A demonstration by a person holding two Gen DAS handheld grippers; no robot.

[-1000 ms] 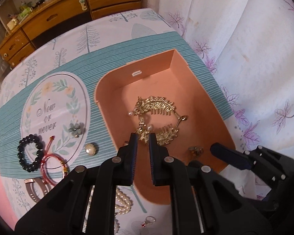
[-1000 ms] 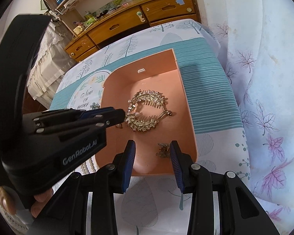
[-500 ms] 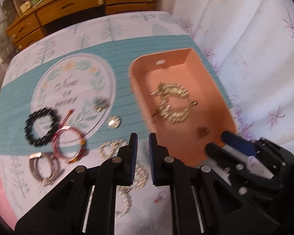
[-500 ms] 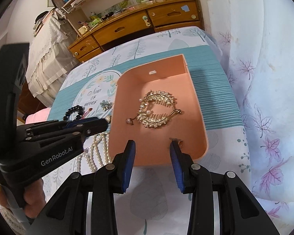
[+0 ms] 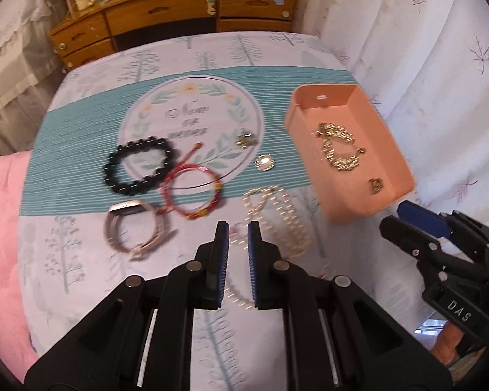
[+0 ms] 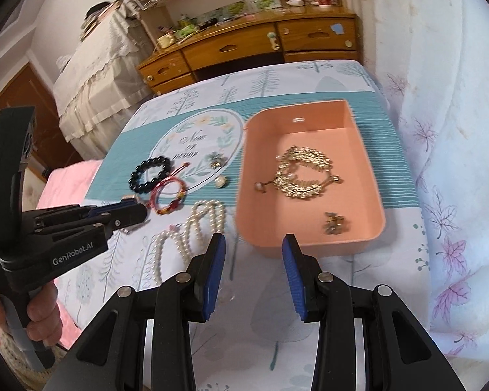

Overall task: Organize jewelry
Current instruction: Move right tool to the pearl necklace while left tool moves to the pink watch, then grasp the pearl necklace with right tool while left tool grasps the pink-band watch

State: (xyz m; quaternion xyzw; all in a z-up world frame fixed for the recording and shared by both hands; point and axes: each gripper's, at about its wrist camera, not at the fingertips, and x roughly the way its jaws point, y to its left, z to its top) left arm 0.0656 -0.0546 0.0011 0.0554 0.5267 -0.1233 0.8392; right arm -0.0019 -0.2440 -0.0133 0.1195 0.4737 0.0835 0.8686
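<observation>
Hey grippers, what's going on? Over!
Left gripper shut, empty. Right gripper open, empty. Gold comb already in pink box; pearl necklace still outside. Nothing blocking.

Matt plastic tray [image 6: 368,176], glossy pearl necklace [image 6: 192,231], wooden dresser [image 6: 244,49]

— How is the light?
— Bright, soft daylight glowing through the pale curtain [image 5: 440,65]; shadows are faint.
— Is it sharp?
— The left wrist view is smeared by motion: the pearl necklace [image 5: 277,215] streaks and the black bead bracelet [image 5: 137,166] blurs. The right wrist view is crisper.
— And the edges?
— Fisheye bending, with dark vignetted corners.
</observation>
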